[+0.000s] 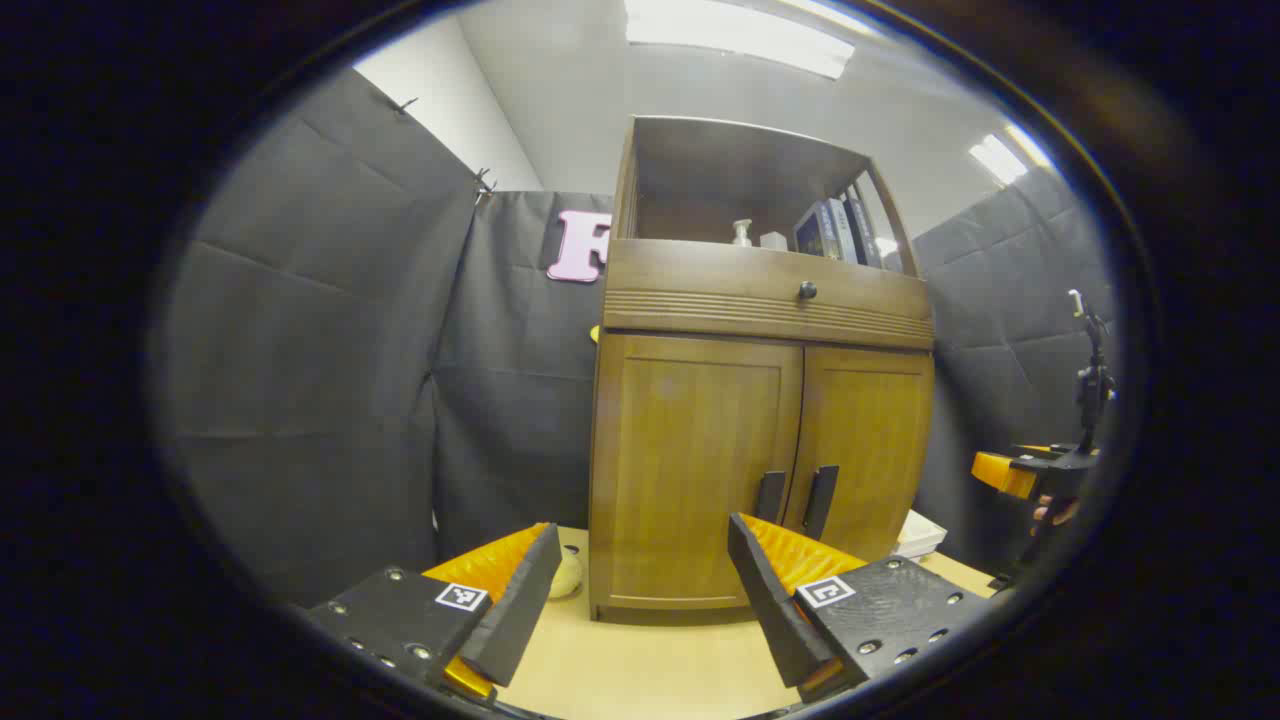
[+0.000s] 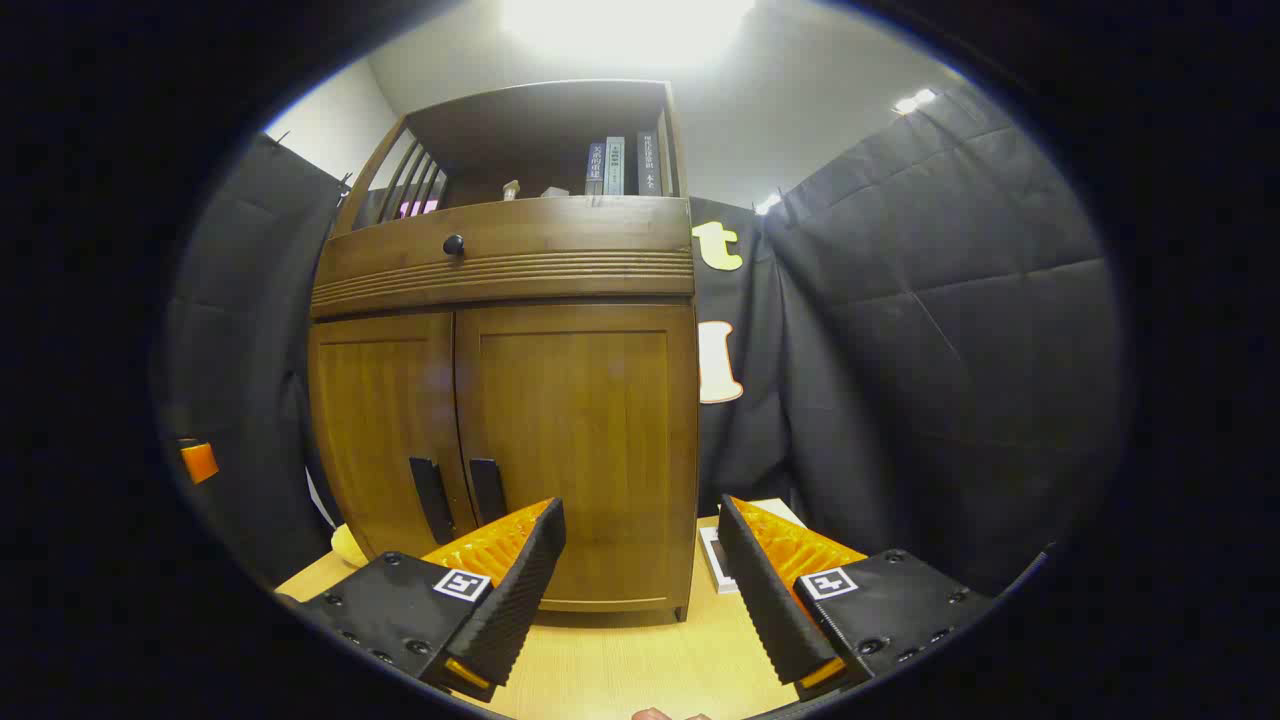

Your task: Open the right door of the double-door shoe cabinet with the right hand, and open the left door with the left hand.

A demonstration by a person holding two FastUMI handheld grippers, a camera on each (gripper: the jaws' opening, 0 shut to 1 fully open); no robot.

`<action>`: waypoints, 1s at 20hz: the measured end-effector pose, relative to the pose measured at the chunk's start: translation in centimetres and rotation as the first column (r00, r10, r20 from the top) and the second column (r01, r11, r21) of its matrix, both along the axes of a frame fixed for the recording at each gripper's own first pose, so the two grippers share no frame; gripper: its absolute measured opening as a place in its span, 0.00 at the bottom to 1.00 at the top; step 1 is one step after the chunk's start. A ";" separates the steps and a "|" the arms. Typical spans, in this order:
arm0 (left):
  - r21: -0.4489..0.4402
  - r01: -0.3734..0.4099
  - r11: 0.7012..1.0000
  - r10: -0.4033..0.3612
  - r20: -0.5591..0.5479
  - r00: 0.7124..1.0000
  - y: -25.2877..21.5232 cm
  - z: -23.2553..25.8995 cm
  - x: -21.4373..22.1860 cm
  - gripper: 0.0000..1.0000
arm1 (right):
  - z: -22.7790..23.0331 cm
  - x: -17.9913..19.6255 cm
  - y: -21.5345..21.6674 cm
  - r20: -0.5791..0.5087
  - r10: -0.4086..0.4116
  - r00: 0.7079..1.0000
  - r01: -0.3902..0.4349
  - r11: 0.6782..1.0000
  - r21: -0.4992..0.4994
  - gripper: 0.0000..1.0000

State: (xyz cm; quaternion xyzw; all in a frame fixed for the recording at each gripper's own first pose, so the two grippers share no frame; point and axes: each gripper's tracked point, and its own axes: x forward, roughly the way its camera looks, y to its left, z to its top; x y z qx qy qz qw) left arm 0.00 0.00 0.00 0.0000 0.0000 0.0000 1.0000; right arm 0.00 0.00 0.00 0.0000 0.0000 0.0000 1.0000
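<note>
Your left claw [image 1: 640, 560] and right claw [image 2: 640, 545] are both spread wide, gripping nothing, over the pale wooden tabletop [image 1: 640, 670]. Black quilted cloth walls the booth. Ahead of you on the tabletop stands the shoe cabinet [image 1: 760, 400], its left door [image 1: 695, 460] and right door [image 2: 575, 440] both closed, handles side by side. Its open top shelf [image 2: 540, 150] holds books [image 2: 615, 165] and a small bottle [image 1: 741, 232].
</note>
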 end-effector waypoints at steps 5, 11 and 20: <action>0.007 -0.014 1.000 0.014 -0.002 1.000 0.0 -0.3 -0.6 0.98 | -0.2 -0.1 0.1 -0.009 0.022 1.000 -0.022 1.000 0.009 0.93; -0.017 -0.013 1.000 0.013 -0.019 1.000 -0.8 -1.7 -0.9 0.96 | 0.2 0.4 0.9 -0.022 0.043 0.999 -0.042 0.999 0.025 0.97; -0.018 -0.037 0.999 0.037 -0.034 0.999 -0.4 -2.2 -1.2 0.94 | 0.5 1.6 3.2 -0.028 0.083 0.996 -0.081 0.996 0.047 0.96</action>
